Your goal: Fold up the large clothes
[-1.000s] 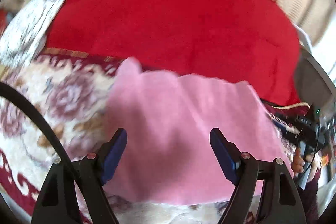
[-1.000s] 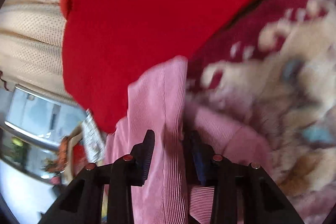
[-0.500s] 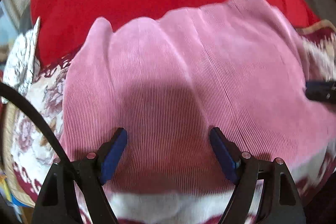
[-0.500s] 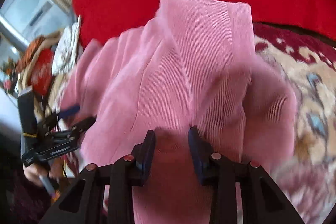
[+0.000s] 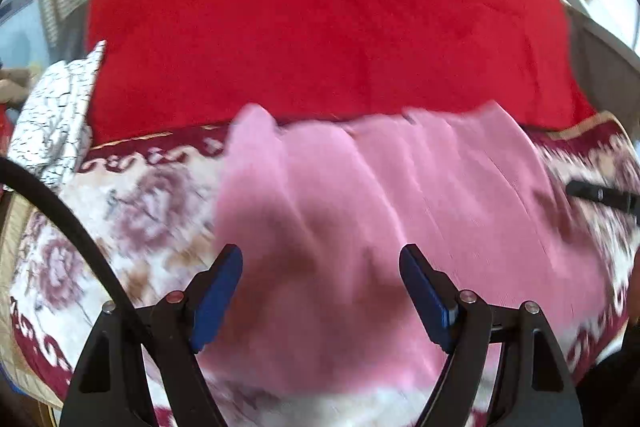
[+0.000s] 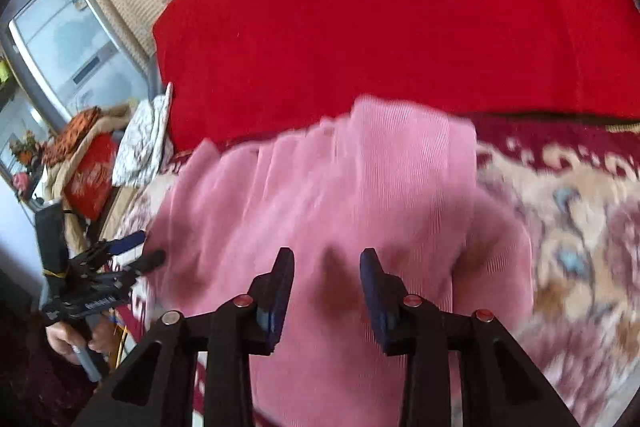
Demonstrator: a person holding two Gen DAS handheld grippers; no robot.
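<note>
A pink ribbed garment [image 5: 392,211] lies spread with soft folds on a floral blanket [image 5: 140,195]. My left gripper [image 5: 320,263] hovers over its near edge, jaws wide open, with nothing between the blue pads [image 5: 218,287]. In the right wrist view the same garment [image 6: 360,187] fills the middle. My right gripper [image 6: 326,261] hangs just above it with the jaws partly apart; their shadows fall on the cloth and the pads press nothing. The left gripper [image 6: 100,267] shows at the garment's left side, held by a hand [image 6: 66,341]. A tip of the right gripper [image 5: 600,195] pokes in from the right.
A big red blanket [image 5: 320,27] covers the bed behind the garment. A white patterned cloth [image 5: 56,115] lies at the far left. Beyond the bed's left edge are a red bag [image 6: 90,179], piled clutter and a window [image 6: 68,39]. A black cable [image 5: 68,227] crosses the left view.
The cloth that ran up between the right fingers a second ago now lies below them. The right gripper rolled and drew back. The left view swung close over the garment, then back off.
</note>
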